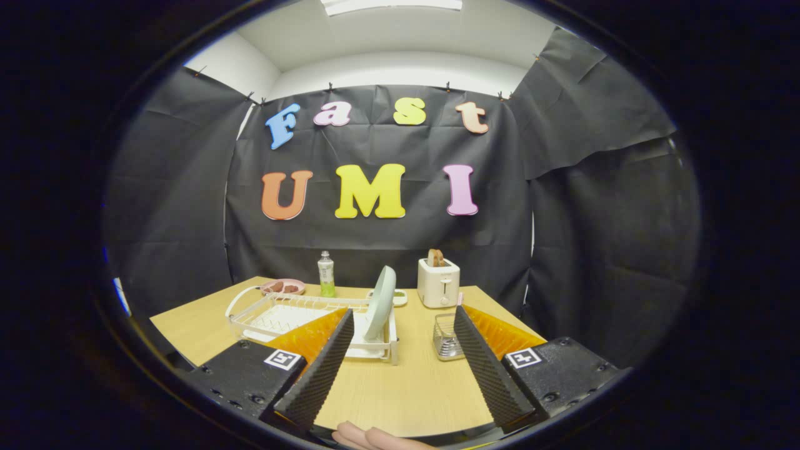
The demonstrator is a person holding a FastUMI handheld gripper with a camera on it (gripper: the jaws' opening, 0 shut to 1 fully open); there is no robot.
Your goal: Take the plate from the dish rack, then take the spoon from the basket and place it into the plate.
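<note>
Tool (404, 315): ribbed fingers, black screwed blocks, square markers

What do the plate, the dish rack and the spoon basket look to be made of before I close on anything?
Plate: smooth pale green, soft sheen, standing on edge; probably ceramic or melamine, can't tell which.
Dish rack: thin white rods, likely coated wire, over a white tray.
Basket: fine shiny mesh, looks like metal.
The gripper is open, fingers short of all three.

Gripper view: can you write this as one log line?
gripper: open, empty | pale green round plate: upright in white wire dish rack | small mesh basket: untouched
</note>
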